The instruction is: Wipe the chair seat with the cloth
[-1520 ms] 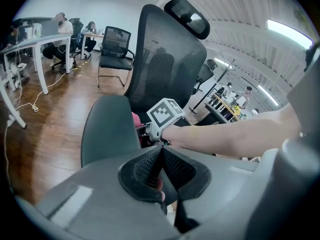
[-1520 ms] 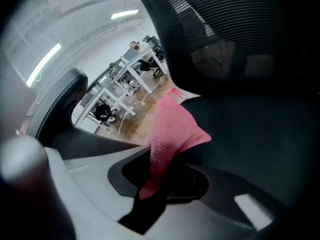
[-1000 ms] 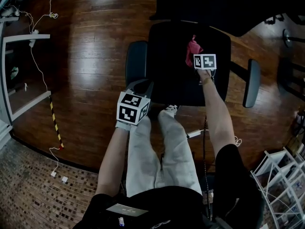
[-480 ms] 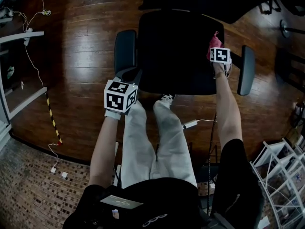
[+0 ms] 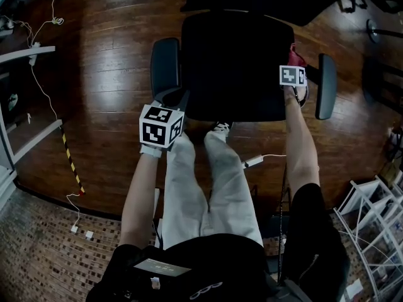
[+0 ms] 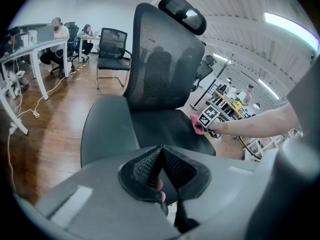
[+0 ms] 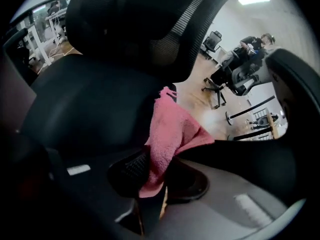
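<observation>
Office: desks, mesh chairs.

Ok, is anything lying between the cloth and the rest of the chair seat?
Nothing visible does. The right tool grips the cloth at the seat's right edge, next to the armrest, and the dark seat surface to its left shows nothing lying on it.

**A:** How many chairs?

**B:** One black mesh chair close by, with two armrests. Two more stand far back: a desk-side chair and a distant chair. That makes three.

**A:** Cloths?

**B:** One pink cloth.

**A:** Grippers?

**B:** Two, the left gripper and the right gripper. Each has one marker cube, so there are two cubes.

**A:** People in the background?

**B:** At least two seated people in the left gripper view and one seated person in the right gripper view.
</observation>
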The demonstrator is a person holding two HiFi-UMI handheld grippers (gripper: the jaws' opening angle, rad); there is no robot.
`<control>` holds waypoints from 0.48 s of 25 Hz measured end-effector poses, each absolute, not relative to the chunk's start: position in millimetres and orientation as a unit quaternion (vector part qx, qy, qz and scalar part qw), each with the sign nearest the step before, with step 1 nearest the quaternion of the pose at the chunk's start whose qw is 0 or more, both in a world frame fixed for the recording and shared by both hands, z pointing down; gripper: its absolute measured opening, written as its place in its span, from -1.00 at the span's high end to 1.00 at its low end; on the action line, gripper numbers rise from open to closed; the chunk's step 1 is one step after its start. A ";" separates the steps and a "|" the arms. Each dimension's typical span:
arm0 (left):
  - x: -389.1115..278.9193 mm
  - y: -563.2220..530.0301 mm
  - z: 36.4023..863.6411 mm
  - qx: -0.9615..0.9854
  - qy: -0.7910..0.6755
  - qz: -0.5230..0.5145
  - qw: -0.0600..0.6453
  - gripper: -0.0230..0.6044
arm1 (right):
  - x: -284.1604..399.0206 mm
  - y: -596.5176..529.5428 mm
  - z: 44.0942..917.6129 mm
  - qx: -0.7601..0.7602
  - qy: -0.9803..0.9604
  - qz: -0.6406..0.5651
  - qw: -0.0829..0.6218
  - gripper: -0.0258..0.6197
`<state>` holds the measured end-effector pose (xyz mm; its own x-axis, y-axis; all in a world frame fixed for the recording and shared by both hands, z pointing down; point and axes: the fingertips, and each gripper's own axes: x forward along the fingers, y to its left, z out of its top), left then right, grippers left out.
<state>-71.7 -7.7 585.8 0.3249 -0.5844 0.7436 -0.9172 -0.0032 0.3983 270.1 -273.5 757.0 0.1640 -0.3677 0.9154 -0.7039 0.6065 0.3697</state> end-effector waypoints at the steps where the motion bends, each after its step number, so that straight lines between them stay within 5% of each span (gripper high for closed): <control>1: -71.1 -7.8 585.8 0.684 -0.549 0.188 0.442 0.95 | 264.1 -266.1 760.5 0.414 -0.635 0.137 0.637 0.70; 12: -65.7 -8.6 583.2 0.694 -0.545 0.186 0.432 0.95 | 108.6 -171.3 795.1 0.266 -0.736 0.150 0.604 0.70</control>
<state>-65.7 -8.6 583.2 0.3375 -0.5961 0.7285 -0.9170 -0.0333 0.3975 108.6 -171.3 795.1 -0.1288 -0.2111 0.9689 -0.5727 0.8135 0.1011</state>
